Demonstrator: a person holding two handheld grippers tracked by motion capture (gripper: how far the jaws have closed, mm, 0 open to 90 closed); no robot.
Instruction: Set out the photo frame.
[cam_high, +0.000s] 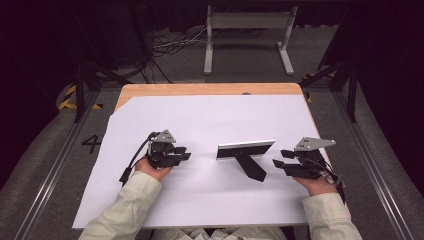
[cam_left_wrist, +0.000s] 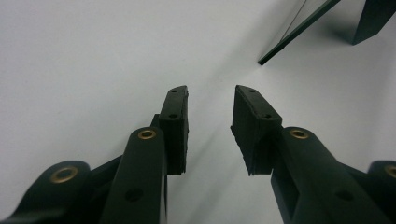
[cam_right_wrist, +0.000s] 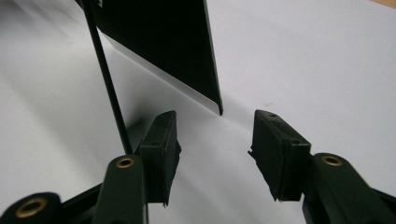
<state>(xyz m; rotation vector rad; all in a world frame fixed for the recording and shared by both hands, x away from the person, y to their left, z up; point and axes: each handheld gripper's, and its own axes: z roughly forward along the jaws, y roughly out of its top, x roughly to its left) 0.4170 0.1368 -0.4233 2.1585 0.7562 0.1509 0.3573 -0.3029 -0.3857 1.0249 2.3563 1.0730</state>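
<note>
**Two hand-held grippers flank a standing black panel**

On the left of the white paper-covered surface (cam_high: 200, 200), the left hand-held gripper (cam_high: 184, 156) rests low in the person's left hand (cam_high: 152, 169), its jaws pointing toward the middle of the sheet. Its jaws stand apart with nothing between them; in the left gripper view the two black rubber pads (cam_left_wrist: 175, 126) frame only bare white sheet, and the near corner of the panel shows off to the upper right, well clear of the pads. A black cable (cam_high: 131, 162) trails from this gripper back along the pale sleeve (cam_high: 131, 205).

Between the two grippers, near the middle of the sheet, stands the thin flat black panel with a pale top edge (cam_high: 245, 149), upright on its long side and propped by a black wedge-shaped foot (cam_high: 251, 167) that lies toward the person.

Right of the panel, the right hand-held gripper (cam_high: 281, 159) is held by the person's right hand (cam_high: 315, 182), jaws aimed at the foot and apart from it. Its jaws are also spread and grip nothing. Seen from the right gripper view, the panel (cam_right_wrist: 163, 42) rises just beyond the pads (cam_right_wrist: 161, 149), its lower corner meeting the sheet between and beyond them, untouched.

Beyond the sheet, a strip of light wooden tabletop (cam_high: 210, 89) shows at the far edge.
</note>
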